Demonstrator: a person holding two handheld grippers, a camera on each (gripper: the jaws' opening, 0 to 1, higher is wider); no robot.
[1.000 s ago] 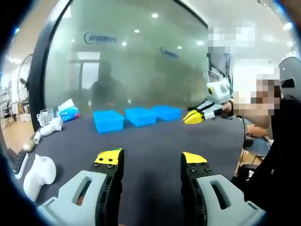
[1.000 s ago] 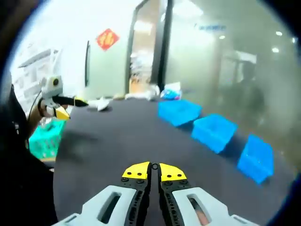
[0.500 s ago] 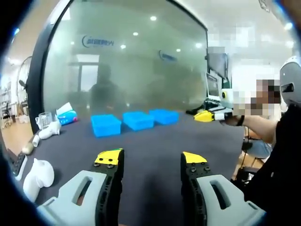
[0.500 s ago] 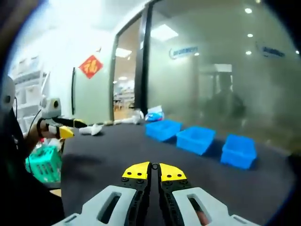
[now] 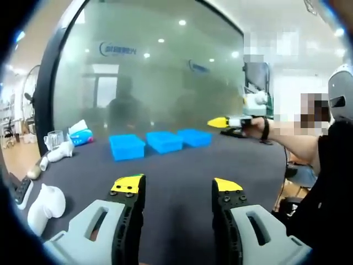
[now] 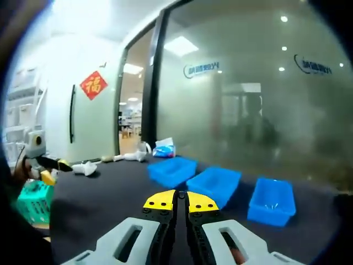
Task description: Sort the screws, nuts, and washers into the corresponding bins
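Left gripper [image 5: 178, 189] stands wide and empty over the dark surface [image 5: 176, 165], right gripper [image 6: 180, 200] closed on nothing and since swung to face the three blue plastic bins [image 6: 214, 184] ahead; no hardware visible, so sorting appears unstarted.

Three bins [image 5: 160, 142] in row, far on table: bright blue. Table [image 5: 182, 165]: dark charcoal, plain. Left gripper [image 5: 177, 189]: yellow tips, black jaws, pale grey body. Right gripper [image 6: 180, 201]: same yellow, black, grey. Basket [image 6: 33, 202] at left edge: green. Door sign [image 6: 94, 85]: red diamond, gold character. Glass wall [image 5: 154, 77]: frosted grey-green, blue logo.
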